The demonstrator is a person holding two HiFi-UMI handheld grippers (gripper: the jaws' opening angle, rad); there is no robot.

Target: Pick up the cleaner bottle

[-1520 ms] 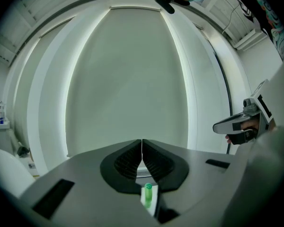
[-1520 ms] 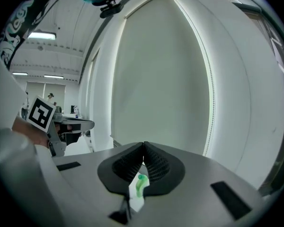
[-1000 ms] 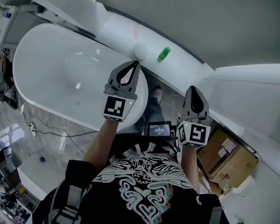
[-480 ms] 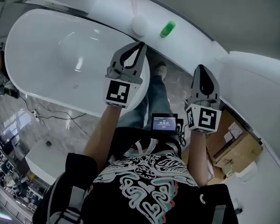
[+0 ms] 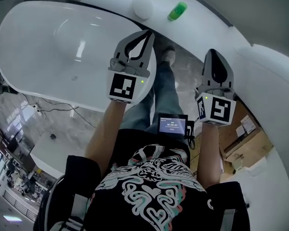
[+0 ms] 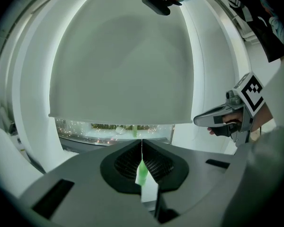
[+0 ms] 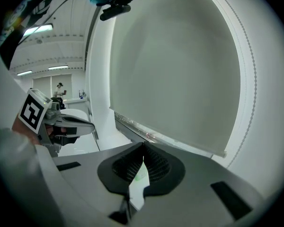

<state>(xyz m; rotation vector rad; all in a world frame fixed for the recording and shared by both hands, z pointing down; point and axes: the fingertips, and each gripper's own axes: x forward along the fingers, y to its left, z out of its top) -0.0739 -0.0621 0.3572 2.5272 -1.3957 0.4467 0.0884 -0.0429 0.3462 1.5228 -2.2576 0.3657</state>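
White ledge [image 5: 159, 9] holds cleaner bottle [image 5: 177, 11]; left gripper [image 5: 148, 34], right gripper [image 5: 213, 53] closed.

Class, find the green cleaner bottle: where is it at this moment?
In the head view, the green bottle sits on the white ledge near the top, right of centre, just right of a white ball and beyond the bathtub.

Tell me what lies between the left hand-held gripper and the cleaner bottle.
Nothing: head view shows only bare white ledge between the left hand-held gripper and the cleaner bottle.
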